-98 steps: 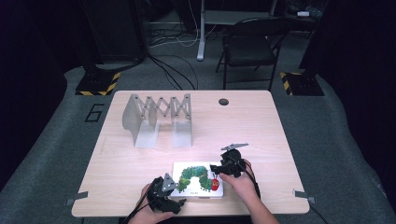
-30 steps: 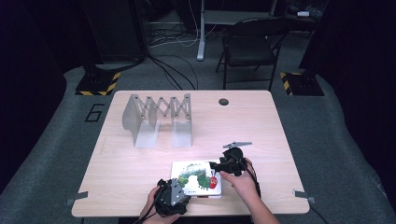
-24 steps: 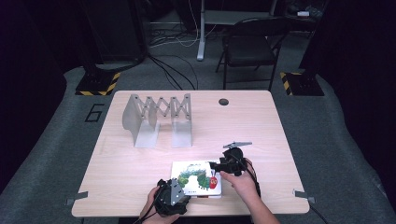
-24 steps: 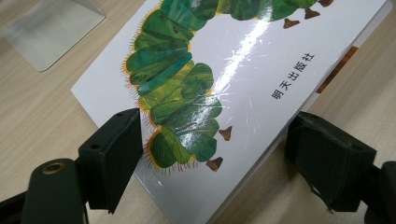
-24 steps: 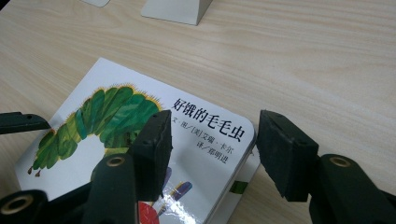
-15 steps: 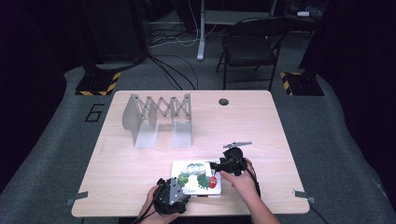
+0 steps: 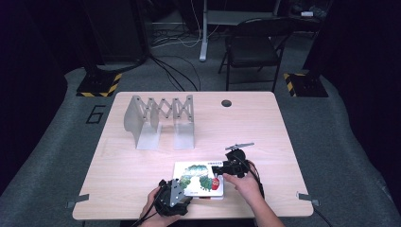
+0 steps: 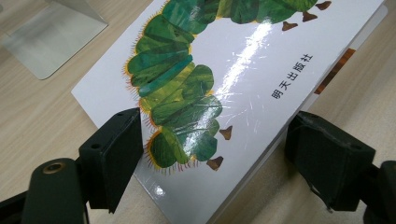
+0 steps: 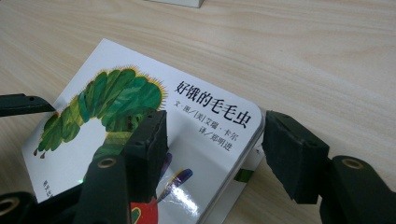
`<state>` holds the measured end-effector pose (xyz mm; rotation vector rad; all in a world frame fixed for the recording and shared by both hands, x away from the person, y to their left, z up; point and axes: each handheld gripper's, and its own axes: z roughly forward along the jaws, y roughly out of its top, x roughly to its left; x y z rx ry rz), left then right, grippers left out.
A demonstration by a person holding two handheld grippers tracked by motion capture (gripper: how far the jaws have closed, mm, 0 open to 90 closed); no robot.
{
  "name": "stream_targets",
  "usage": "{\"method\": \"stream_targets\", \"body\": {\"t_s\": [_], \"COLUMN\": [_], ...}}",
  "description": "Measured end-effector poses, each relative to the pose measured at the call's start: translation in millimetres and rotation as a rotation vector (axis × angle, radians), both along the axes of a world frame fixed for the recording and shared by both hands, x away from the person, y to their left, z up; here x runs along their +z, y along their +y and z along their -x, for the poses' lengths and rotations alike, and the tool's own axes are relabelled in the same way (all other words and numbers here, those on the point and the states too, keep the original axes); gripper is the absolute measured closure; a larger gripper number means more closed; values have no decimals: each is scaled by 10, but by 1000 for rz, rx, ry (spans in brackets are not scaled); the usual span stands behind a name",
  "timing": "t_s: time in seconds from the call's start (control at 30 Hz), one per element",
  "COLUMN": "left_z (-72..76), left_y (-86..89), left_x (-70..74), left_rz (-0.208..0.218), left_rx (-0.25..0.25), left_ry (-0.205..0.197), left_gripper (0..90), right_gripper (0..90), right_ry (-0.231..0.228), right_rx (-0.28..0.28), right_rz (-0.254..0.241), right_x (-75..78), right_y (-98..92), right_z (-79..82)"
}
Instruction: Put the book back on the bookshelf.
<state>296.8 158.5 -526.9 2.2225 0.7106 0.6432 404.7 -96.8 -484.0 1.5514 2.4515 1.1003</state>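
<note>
A white board book with a green caterpillar on its glossy cover [image 7: 198, 178] lay flat at the near edge of the light wooden table [image 7: 265, 123], right of centre. The left gripper [image 7: 176, 195] sat at the book's near left corner; in the left gripper view its black jaws stood apart on either side of that corner [image 8: 205, 140], and whether the pads touched the edges was hard to tell. The right gripper [image 7: 218, 170] reached in at the book's right edge. Its jaws had just been opening: one lay over the cover, the other stood clear of the rounded corner [image 9: 205, 135], gripping nothing. A grey metal expanding file rack [image 7: 158, 120] stood well apart, farther back and to the left.
</note>
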Motion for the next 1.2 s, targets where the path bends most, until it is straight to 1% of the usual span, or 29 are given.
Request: {"method": "stream_targets", "body": {"t_s": [0.03,0.07,0.1,0.13,0.17,0.23,0.37,0.4,0.43,0.47,0.5,0.53,0.57,0.6,0.67,0.7,0.8,0.83,0.87,0.9,0.93,0.97,1.13,1.2], "left_z": [-7,-7,-7,-11,-18,-17,-21,-21,-21,-21,-23,-23,-22,-20,-21,-20,-19,-19,-19,-19,-19,-20,-21,-23], "left_y": [9,9,8,18,22,23,25,25,24,24,24,24,24,21,20,21,22,22,22,21,21,23,17,16], "left_x": [-2,-2,-7,-2,-4,-5,-10,-10,-12,-12,-13,-13,-14,-18,-20,-20,-20,-20,-20,-20,-20,-16,-20,-18], "left_rz": [0,0,0,-3,-2,0,2,2,7,7,9,9,10,11,11,12,11,12,12,12,12,11,15,11], "left_rx": [-1,-1,6,-2,-10,-9,-5,-5,-5,-5,-6,-6,-5,2,2,2,1,1,1,1,1,-3,0,-1], "left_ry": [0,0,-10,-3,-9,-7,-10,-10,-6,-6,-6,-6,-6,-14,-15,-15,-15,-16,-16,-15,-15,-8,-11,-11], "left_gripper": [195,195,195,195,195,195,195,195,195,195,195,195,195,196,196,195,196,195,195,195,196,196,195,196], "right_gripper": [396,396,388,376,372,365,346,346,337,337,331,331,328,321,319,316,307,307,307,305,303,303,306,305], "right_ry": [18,18,21,14,23,20,42,42,49,49,77,77,66,84,89,111,120,123,123,126,135,133,152,146], "right_rx": [-4,-4,5,34,40,50,56,56,61,61,53,53,57,50,51,54,58,58,58,63,67,69,67,74], "right_rz": [8,8,17,20,22,44,27,27,29,29,20,20,16,15,14,5,-5,-22,-22,-39,-44,-50,-62,-61], "right_x": [17,17,27,34,40,48,41,41,36,36,45,45,36,30,24,-5,-34,-56,-56,-83,-88,-100,-101,-120], "right_y": [5,5,12,20,34,46,38,38,30,30,31,31,28,32,34,32,38,45,45,47,49,51,22,17], "right_z": [-13,-13,-33,-71,-87,-126,-218,-218,-267,-267,-311,-311,-336,-379,-394,-425,-430,-421,-421,-412,-407,-406,-390,-395]}}
